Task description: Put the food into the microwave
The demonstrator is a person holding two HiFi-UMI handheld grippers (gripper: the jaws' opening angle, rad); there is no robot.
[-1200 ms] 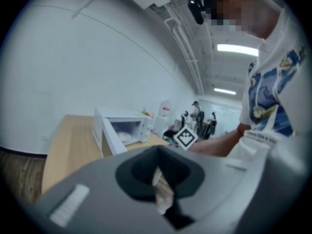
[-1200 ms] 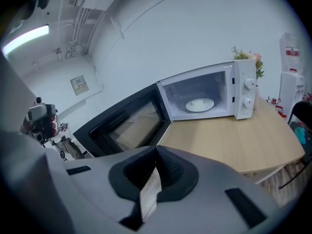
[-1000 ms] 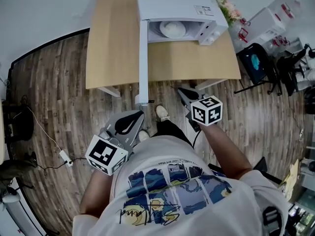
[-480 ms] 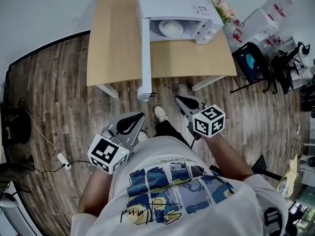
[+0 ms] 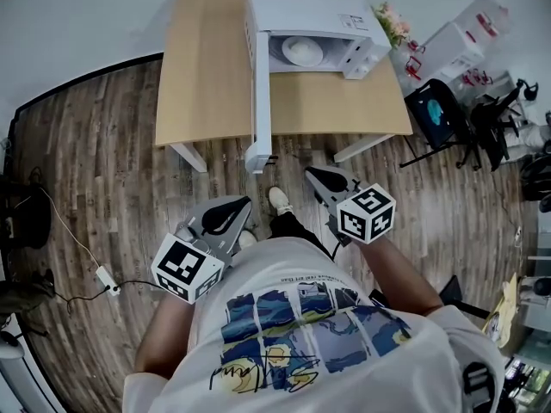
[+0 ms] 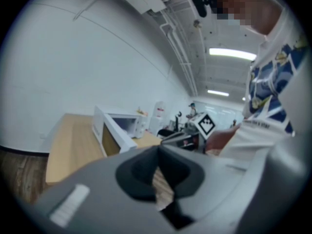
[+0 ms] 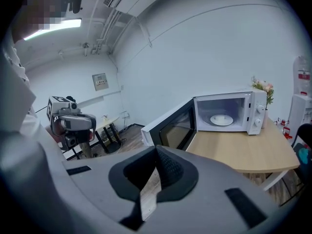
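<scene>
From the head view, the microwave point(image 5: 314, 11) stands on the wooden table point(image 5: 207, 84) with its door point(image 5: 260, 93) swung wide and a white plate point(image 5: 302, 51) inside. I cannot tell what lies on the plate. The left gripper point(image 5: 242, 202) and right gripper point(image 5: 313, 173) are both well short of the table.

In the left gripper view, the left gripper point(image 6: 157, 151) is clenched tip to tip on nothing.

In the right gripper view, the right gripper point(image 7: 157, 152) is clenched and empty too, and the plate point(image 7: 222, 119) sits in the microwave point(image 7: 229, 112) ahead.

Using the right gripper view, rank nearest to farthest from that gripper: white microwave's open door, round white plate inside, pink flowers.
1. Open microwave door, left, swung outward.
2. Round white plate, inside, centre-right.
3. Pink flowers, far right, at the back.
</scene>
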